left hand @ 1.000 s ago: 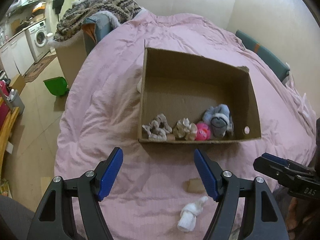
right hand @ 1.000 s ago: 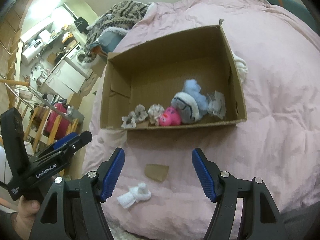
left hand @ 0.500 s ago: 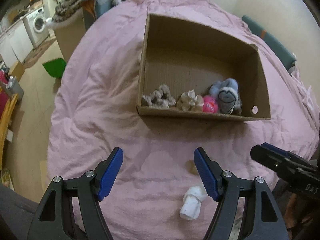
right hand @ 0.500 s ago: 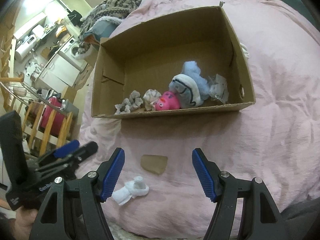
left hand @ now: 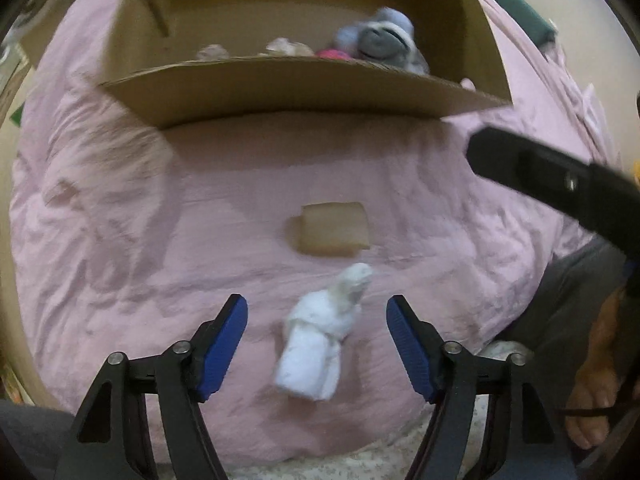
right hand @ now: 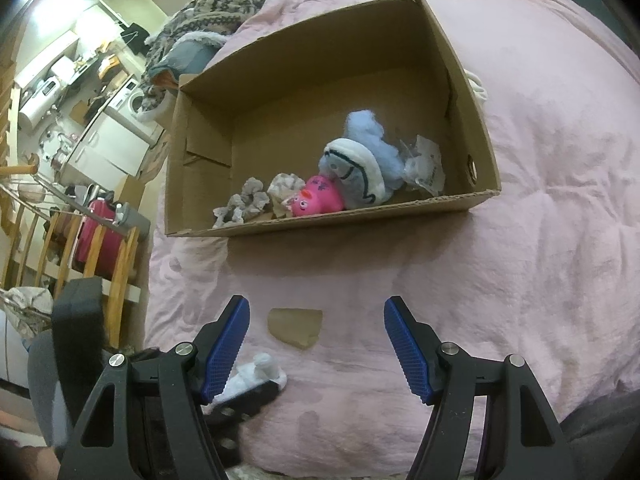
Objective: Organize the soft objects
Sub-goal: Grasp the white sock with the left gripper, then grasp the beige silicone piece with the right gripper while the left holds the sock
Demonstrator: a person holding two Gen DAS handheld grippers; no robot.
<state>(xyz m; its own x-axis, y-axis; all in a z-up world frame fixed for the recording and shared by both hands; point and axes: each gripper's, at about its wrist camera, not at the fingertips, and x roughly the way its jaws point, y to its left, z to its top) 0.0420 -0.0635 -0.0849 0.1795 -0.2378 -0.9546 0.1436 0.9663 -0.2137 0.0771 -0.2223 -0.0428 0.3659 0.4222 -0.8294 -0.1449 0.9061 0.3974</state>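
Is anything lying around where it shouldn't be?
Yes. A white rolled sock lies alone on the pink blanket, outside the box where the other soft things sit. A loose scrap of cardboard lies just beyond it. The open left gripper is lined up around the sock.

Background clutter, left side of right wrist view; one scrap on the bed.
Cardboard scrap (left hand: 334, 229) flat on pink duvet (right hand: 560, 240), lower centre. Washing machine (right hand: 134, 100) and white cabinets (right hand: 106, 152) upper left. Patterned knit blanket (right hand: 224, 4) top. Wooden rack (right hand: 116, 280) with red bag (right hand: 94, 236) left.
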